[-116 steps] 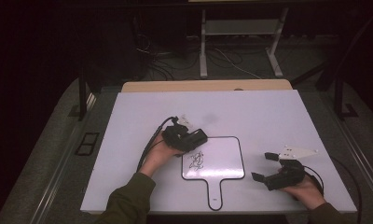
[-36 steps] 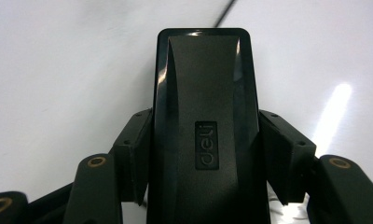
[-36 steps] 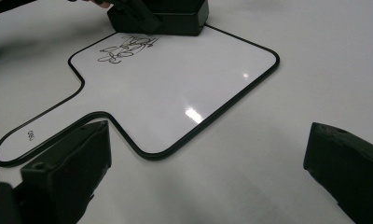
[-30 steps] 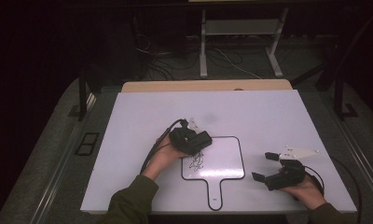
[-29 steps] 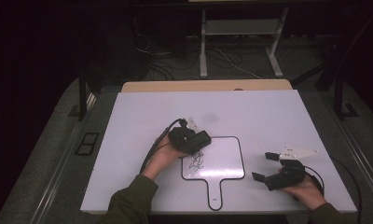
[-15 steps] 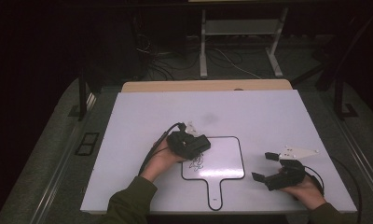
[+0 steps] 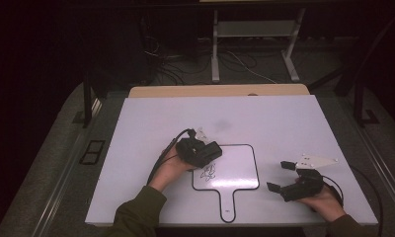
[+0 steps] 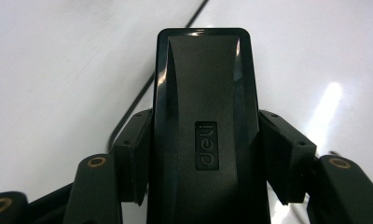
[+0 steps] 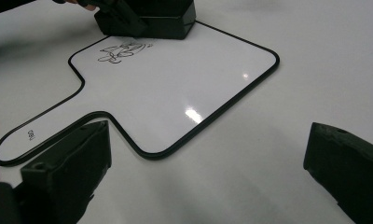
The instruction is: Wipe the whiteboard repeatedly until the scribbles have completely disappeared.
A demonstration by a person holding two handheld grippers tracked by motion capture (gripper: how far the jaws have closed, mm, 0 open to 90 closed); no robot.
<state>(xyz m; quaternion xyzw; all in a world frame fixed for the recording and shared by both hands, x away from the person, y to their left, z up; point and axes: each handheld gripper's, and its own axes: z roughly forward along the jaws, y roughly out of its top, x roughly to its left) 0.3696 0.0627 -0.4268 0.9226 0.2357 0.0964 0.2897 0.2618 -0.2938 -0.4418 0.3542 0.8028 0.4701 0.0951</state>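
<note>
The eraser (image 8: 205, 140) is black plastic with a satin sheen (glossier along its rim). The board (image 9: 175, 88) is glossy white, mirroring lamps, edged in black. The desk (image 7: 284, 123) looks smooth, matt white.

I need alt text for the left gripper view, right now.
A black eraser block marked "deli" stands clamped between the left gripper's two black fingers, seen close up. Behind it lies glossy white surface crossed by a thin black border line.
</note>
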